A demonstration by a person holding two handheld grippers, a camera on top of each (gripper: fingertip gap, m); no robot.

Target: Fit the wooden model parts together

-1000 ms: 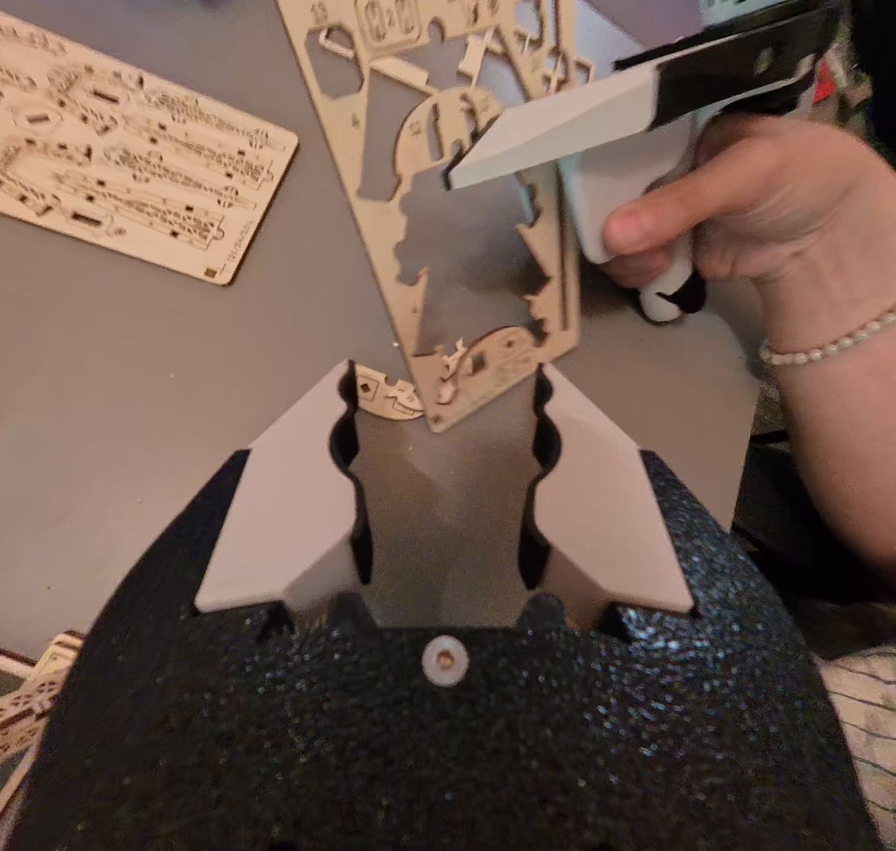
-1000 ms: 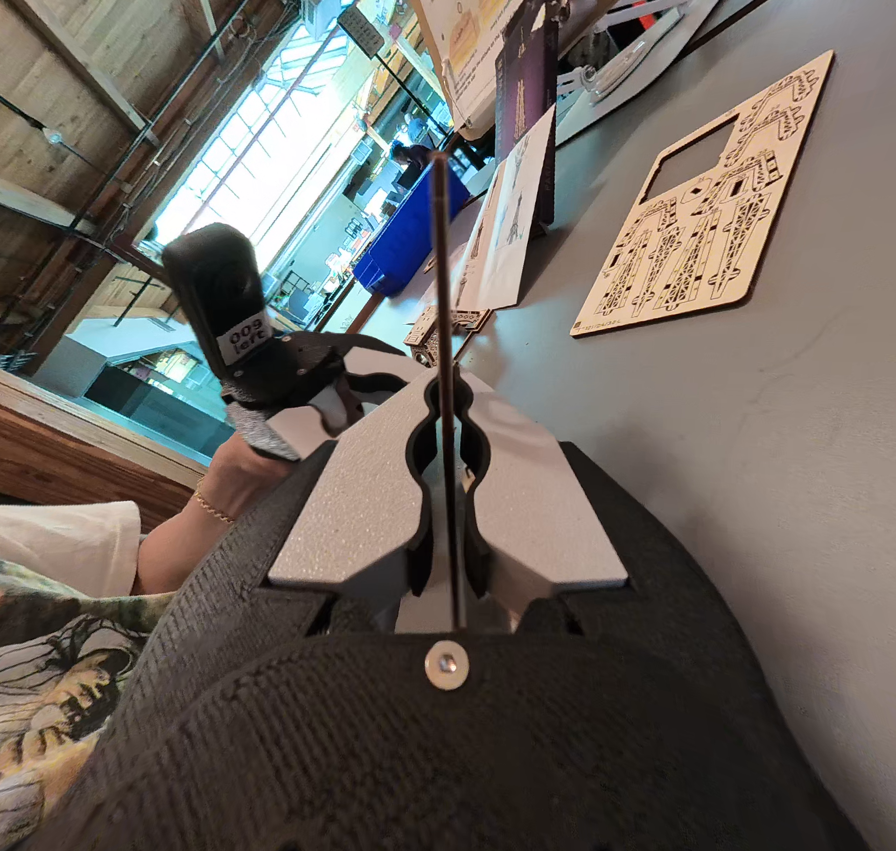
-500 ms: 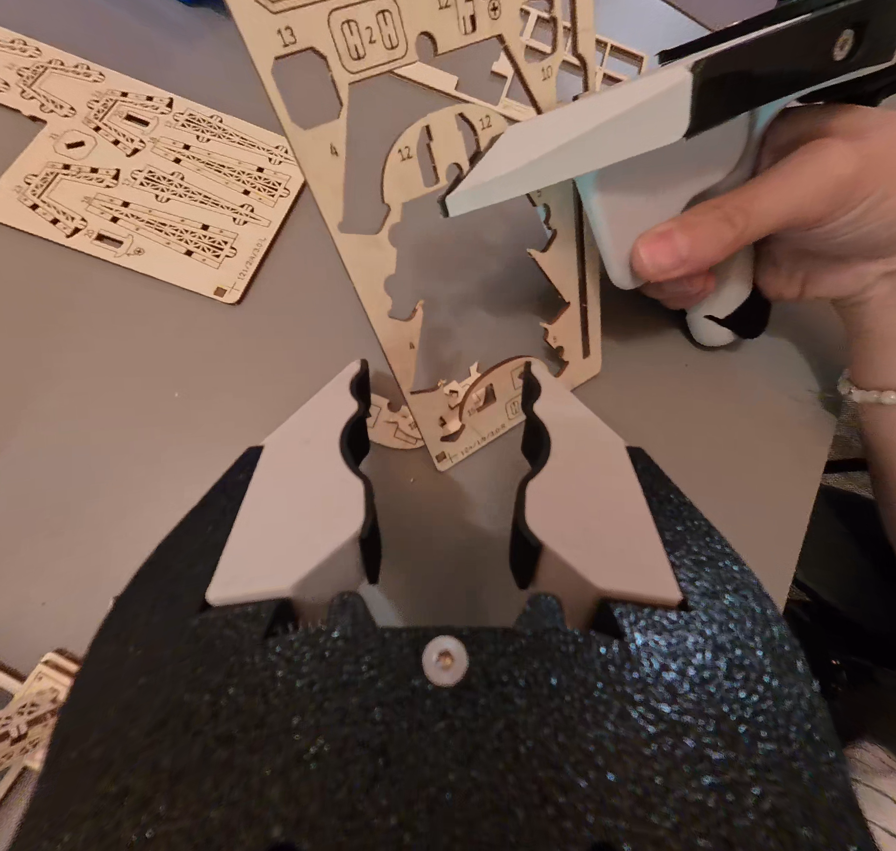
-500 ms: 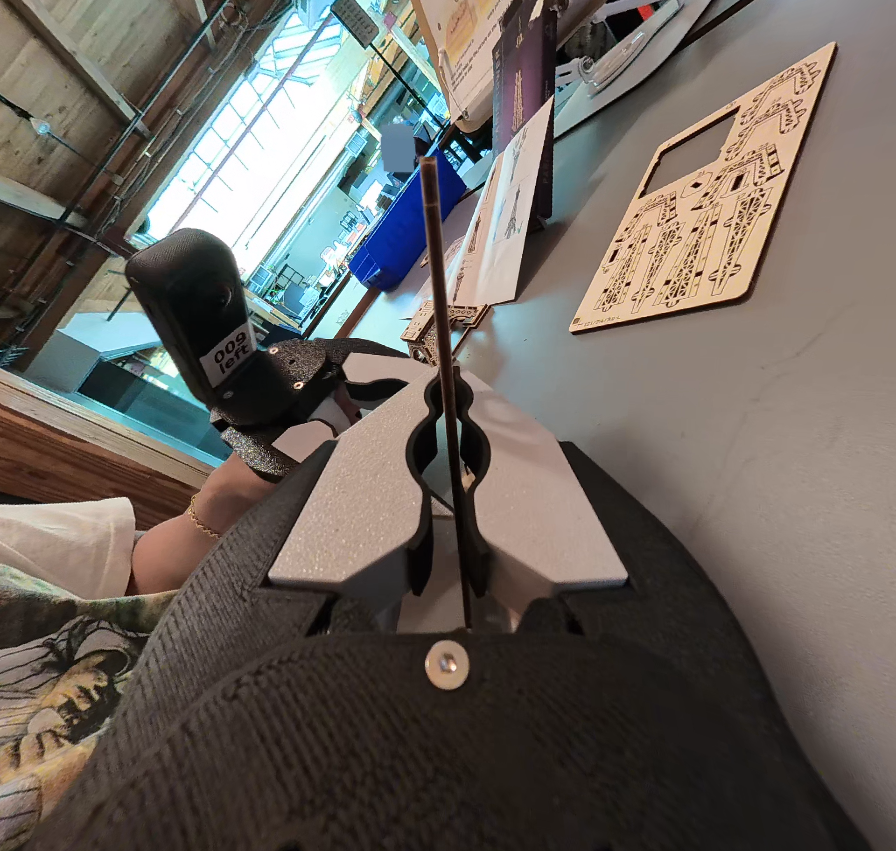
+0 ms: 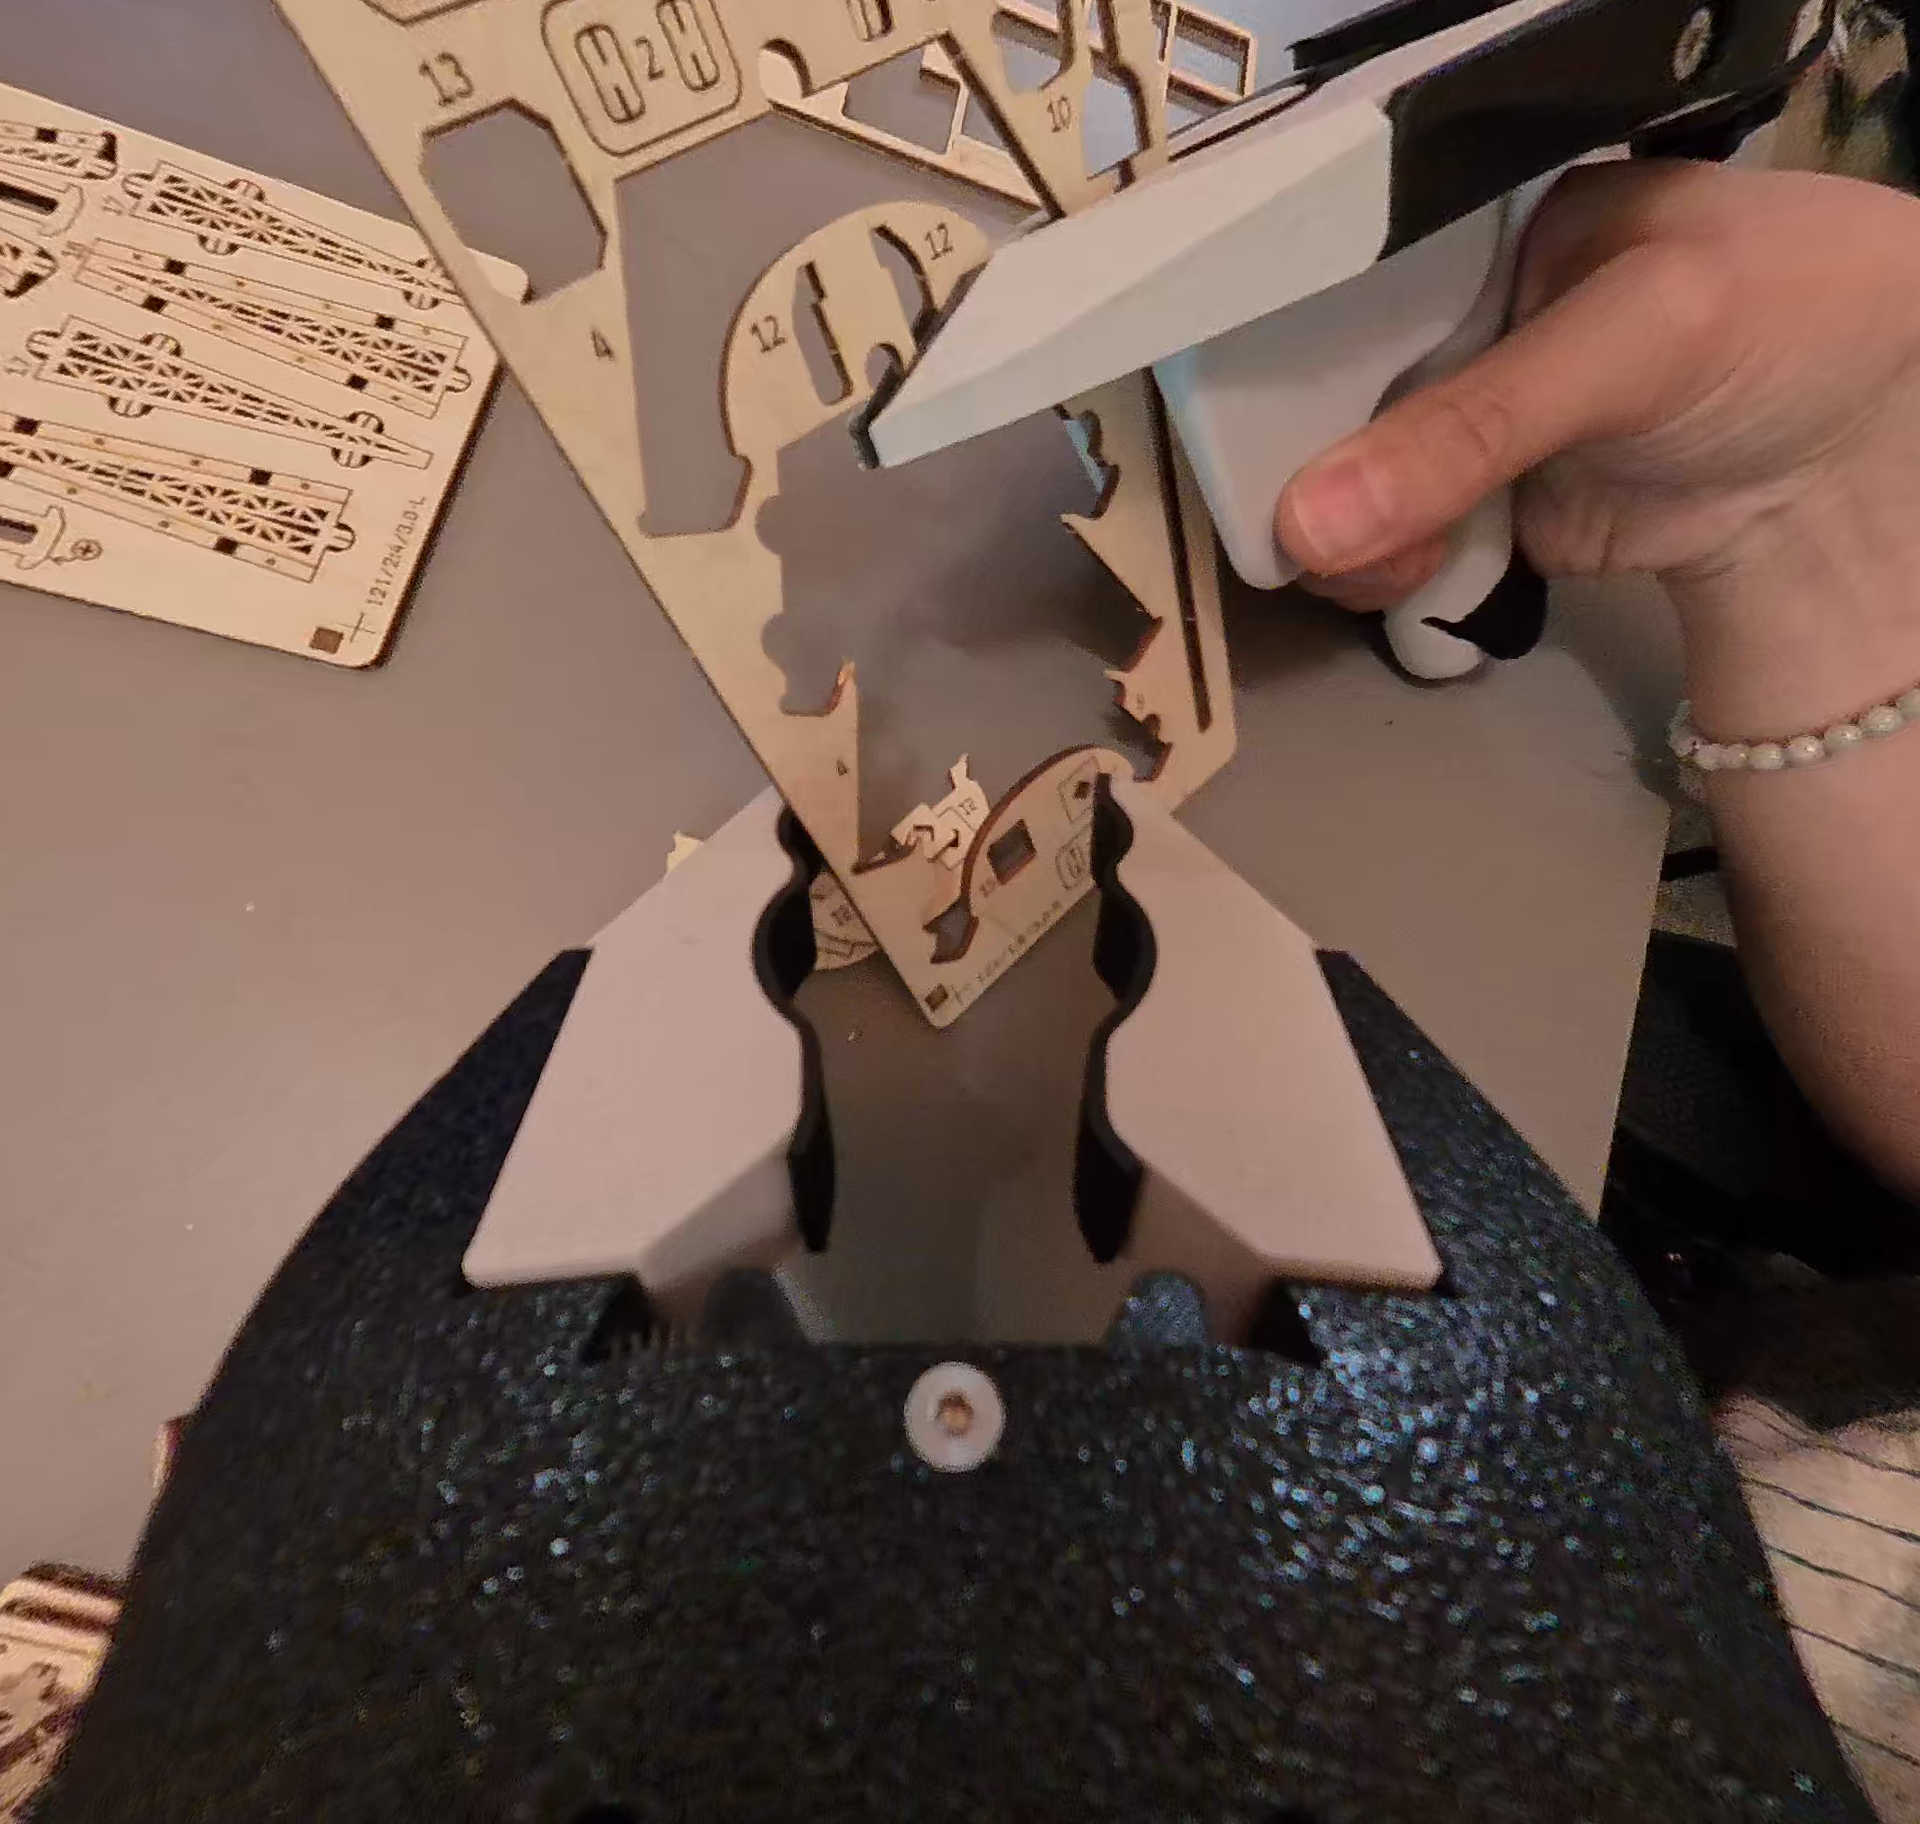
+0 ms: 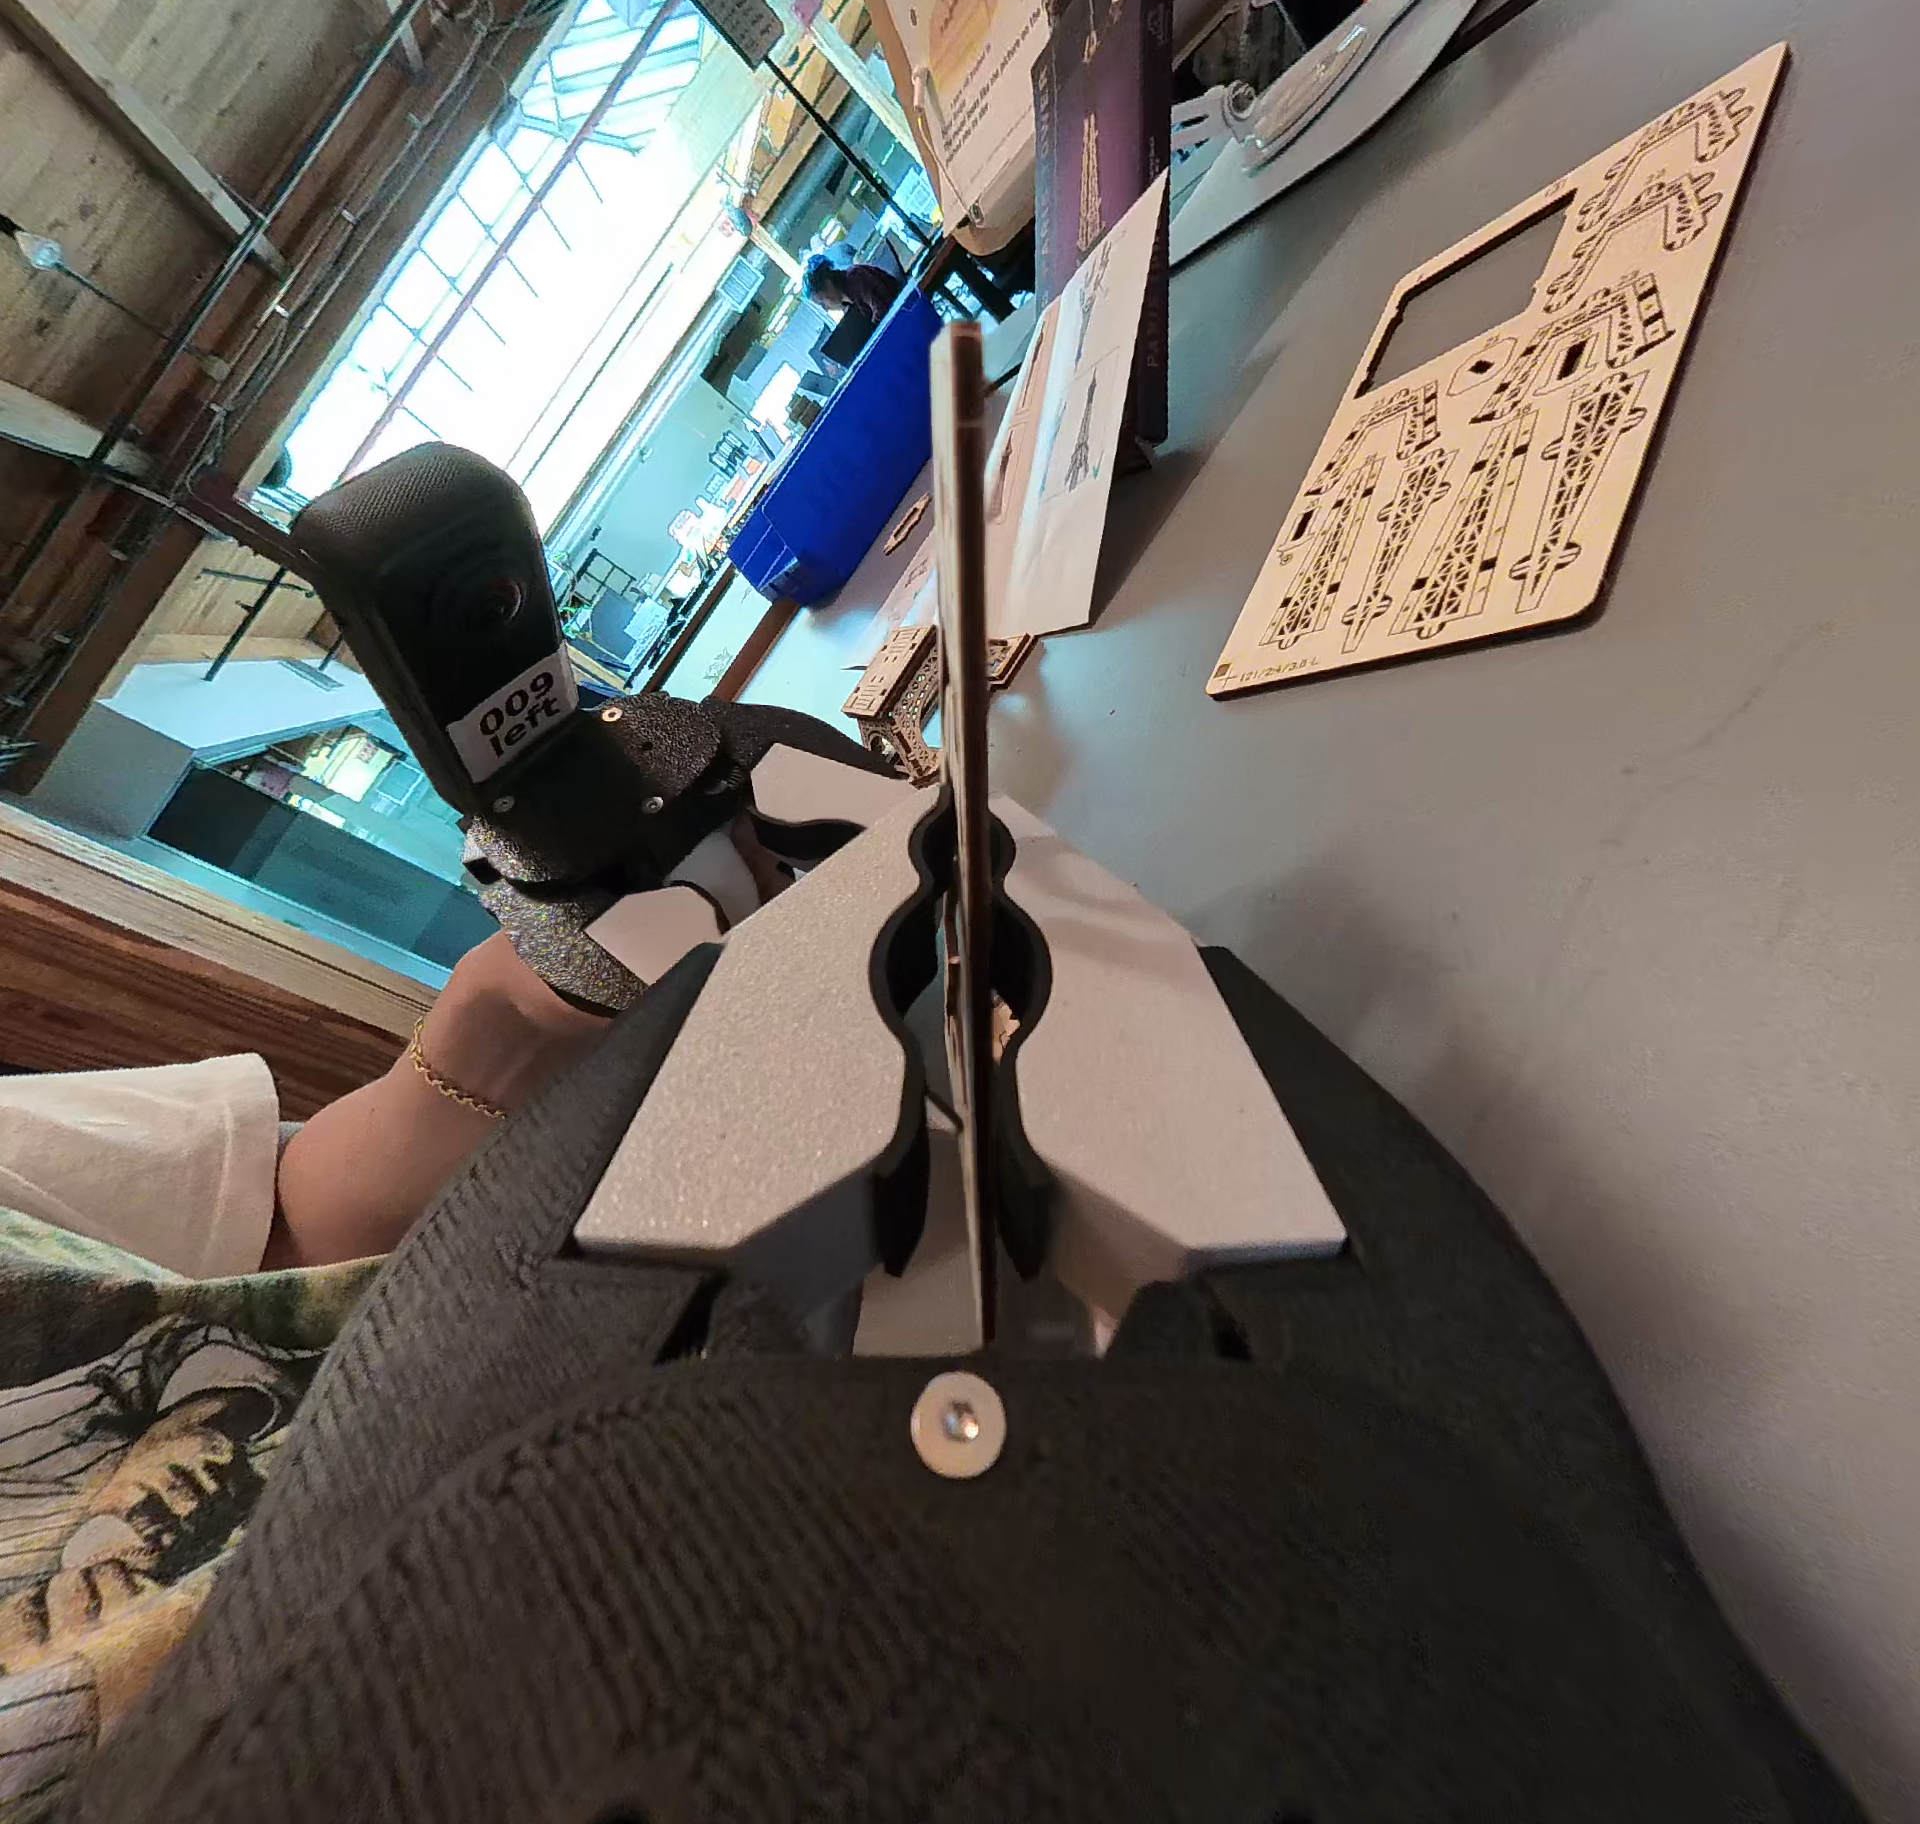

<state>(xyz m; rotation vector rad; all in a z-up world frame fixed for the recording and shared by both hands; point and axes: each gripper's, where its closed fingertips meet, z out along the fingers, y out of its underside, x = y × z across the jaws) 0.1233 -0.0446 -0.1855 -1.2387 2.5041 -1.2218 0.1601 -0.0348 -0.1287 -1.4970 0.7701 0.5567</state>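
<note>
A pale laser-cut wooden parts sheet (image 5: 727,164) with several empty cut-outs is held tilted above the grey table (image 5: 260,943). My right gripper (image 6: 961,829) is shut on it; in the right wrist view the sheet (image 6: 958,569) shows edge-on between the fingers. In the left wrist view the right gripper (image 5: 883,424) clamps the sheet's middle from the right. My left gripper (image 5: 945,839) is open, and the sheet's lower corner sits between its fingers. A small loose wooden piece (image 5: 831,933) lies on the table under that corner.
A second parts sheet (image 5: 208,372) lies flat on the table, also in the right wrist view (image 6: 1507,424). A partly built wooden model (image 6: 904,694), a booklet (image 6: 1081,444), a dark box (image 6: 1101,112) and a blue bin (image 6: 831,486) stand farther back. A wooden piece (image 5: 42,1618) lies at lower left. My hands' fingertips stand some 7 cm from each other. The wooden piece (image 5: 42,1618) sits 15 cm or so from the ends of my left fingers.
My left gripper has moved forward, so the sheet's lower corner now sits between its fingers, and its jaws have narrowed a little. The right gripper still holds the sheet.
</note>
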